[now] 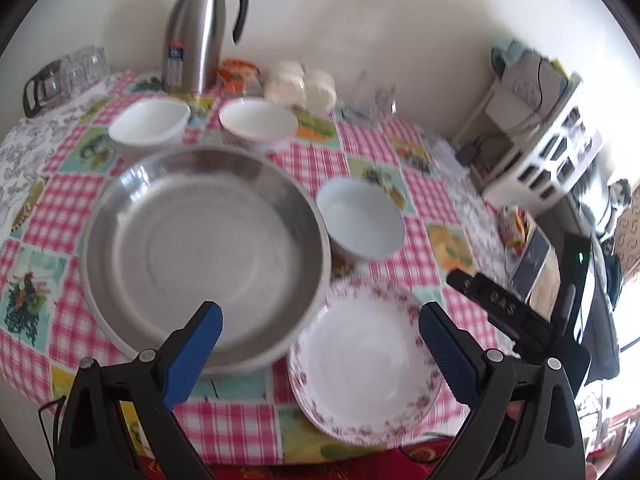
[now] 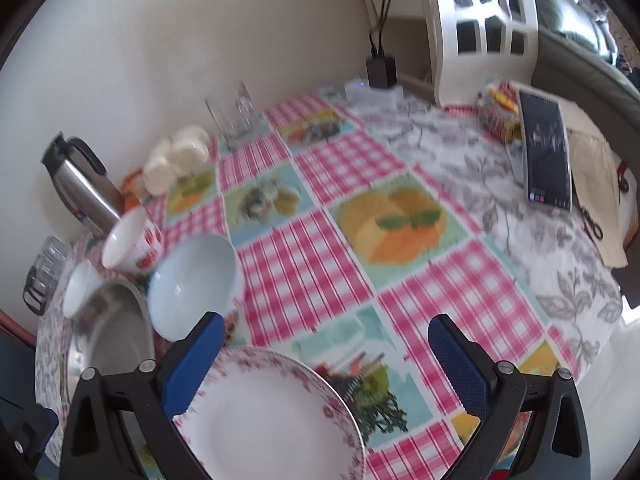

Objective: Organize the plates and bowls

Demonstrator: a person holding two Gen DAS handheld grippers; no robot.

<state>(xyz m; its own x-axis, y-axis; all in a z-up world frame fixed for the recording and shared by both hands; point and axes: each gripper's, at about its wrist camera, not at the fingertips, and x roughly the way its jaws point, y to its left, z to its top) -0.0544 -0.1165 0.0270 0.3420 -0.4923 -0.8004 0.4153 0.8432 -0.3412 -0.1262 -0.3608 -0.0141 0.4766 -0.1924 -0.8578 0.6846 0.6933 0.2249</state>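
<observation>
A large steel basin (image 1: 204, 256) sits on the checked tablecloth. A white plate with a pink floral rim (image 1: 368, 364) lies at its right, near the front edge. A white bowl (image 1: 362, 220) stands behind the plate, and two more white bowls (image 1: 150, 124) (image 1: 258, 120) stand behind the basin. My left gripper (image 1: 320, 348) is open and empty, above the plate and the basin's rim. My right gripper (image 2: 326, 364) is open and empty, over the same plate (image 2: 268, 420). The right wrist view also shows the near bowl (image 2: 192, 286) and the basin (image 2: 112, 328).
A steel thermos jug (image 1: 200, 36), a glass mug (image 2: 236, 116), glasses (image 1: 64, 76) and white packets (image 1: 300, 84) stand along the wall. A white shelf unit (image 1: 536, 140) is at the right. A phone (image 2: 546, 148) lies on the grey floral cloth.
</observation>
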